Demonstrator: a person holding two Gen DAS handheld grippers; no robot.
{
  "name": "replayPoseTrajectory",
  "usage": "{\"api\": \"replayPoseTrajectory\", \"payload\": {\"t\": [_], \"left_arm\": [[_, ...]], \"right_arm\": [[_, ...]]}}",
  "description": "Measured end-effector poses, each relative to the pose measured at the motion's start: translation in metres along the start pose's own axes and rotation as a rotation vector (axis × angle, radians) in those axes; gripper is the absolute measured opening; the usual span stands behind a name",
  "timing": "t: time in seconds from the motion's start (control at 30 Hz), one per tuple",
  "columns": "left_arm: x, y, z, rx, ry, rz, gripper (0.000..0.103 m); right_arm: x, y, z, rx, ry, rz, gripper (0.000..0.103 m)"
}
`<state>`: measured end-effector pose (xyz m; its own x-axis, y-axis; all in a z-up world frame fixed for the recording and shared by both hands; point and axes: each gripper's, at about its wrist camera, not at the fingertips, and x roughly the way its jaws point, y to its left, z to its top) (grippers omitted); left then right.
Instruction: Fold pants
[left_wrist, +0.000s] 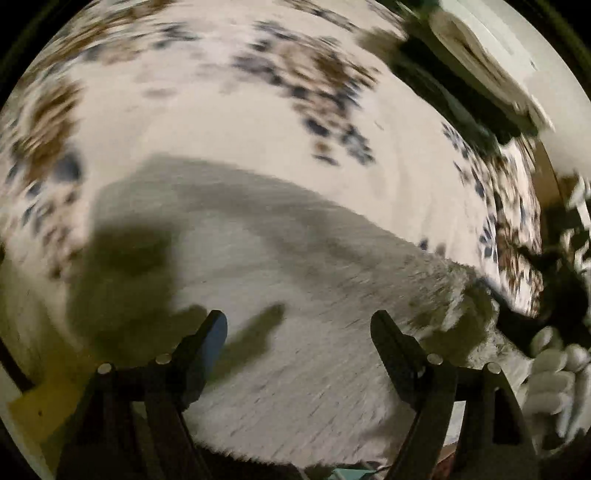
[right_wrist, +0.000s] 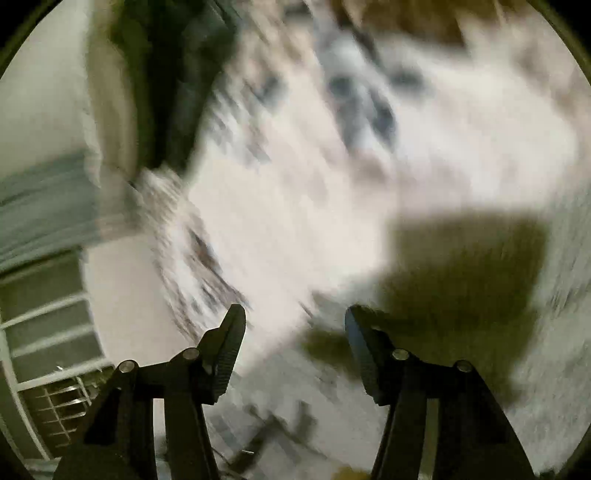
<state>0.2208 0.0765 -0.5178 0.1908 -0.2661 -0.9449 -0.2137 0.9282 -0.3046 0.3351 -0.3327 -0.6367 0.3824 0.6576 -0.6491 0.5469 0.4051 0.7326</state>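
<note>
Patterned bedspread (left_wrist: 258, 110), grey pants (left_wrist: 295, 295), both tools (left_wrist: 299, 325) (right_wrist: 295, 325) agape

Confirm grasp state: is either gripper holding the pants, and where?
Nothing is held. The left gripper is open above the grey pants; the right gripper is open too, nothing between its fingers. Both views are blurred.

Motion blur smears my right view throughout: the patterned bedspread (right_wrist: 332, 110) reads only as streaks, and the pale pants (right_wrist: 565, 295) run off the right edge. In my left view, the pants (left_wrist: 295, 332) are cut off below, and the gloved hand (left_wrist: 554, 380) is clipped at the rim.
</note>
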Motion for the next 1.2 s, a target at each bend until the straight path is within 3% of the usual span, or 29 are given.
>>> {"api": "replayPoseTrajectory", "payload": {"t": [0.1,0.23,0.3,0.37,0.47,0.7,0.8,0.87,0.93,1.0,1.03,1.2], "left_arm": [[0.019,-0.018,0.009,0.033,0.046,-0.013,0.079],[0.021,-0.026,0.007,0.083,0.051,0.021,0.079],[0.028,-0.022,0.004,0.082,0.069,0.038,0.079],[0.037,-0.016,0.001,0.060,0.104,0.041,0.079],[0.045,-0.014,0.000,0.054,0.117,0.059,0.079],[0.045,-0.018,0.005,0.089,0.087,0.067,0.079],[0.052,-0.018,0.006,0.078,0.103,0.067,0.079],[0.054,-0.018,0.006,0.093,0.117,0.072,0.079],[0.052,-0.018,0.004,0.108,0.128,0.070,0.079],[0.045,-0.021,0.002,0.122,0.131,0.059,0.079],[0.039,-0.025,-0.001,0.136,0.133,0.053,0.079],[0.021,-0.063,-0.030,0.248,0.123,0.049,0.079]], "right_arm": [[-0.020,0.002,0.004,-0.020,-0.051,-0.035,0.060],[-0.018,0.014,-0.034,-0.132,0.110,-0.133,0.060],[-0.003,-0.004,-0.046,-0.038,0.192,-0.108,0.060],[0.016,-0.026,-0.049,0.038,0.195,-0.168,0.060],[0.029,-0.054,-0.043,0.136,0.139,-0.237,0.007],[-0.014,-0.037,-0.025,0.138,-0.041,-0.130,0.006],[-0.007,-0.048,-0.010,0.168,-0.024,-0.149,0.006],[0.006,-0.050,-0.002,0.162,0.033,-0.165,0.007],[0.001,-0.047,-0.001,0.152,0.077,-0.147,0.020],[-0.016,-0.041,-0.014,0.076,0.083,-0.120,0.087],[-0.037,-0.042,-0.022,0.034,0.063,-0.110,0.095],[-0.154,-0.080,-0.069,-0.024,-0.107,-0.252,0.095]]}}
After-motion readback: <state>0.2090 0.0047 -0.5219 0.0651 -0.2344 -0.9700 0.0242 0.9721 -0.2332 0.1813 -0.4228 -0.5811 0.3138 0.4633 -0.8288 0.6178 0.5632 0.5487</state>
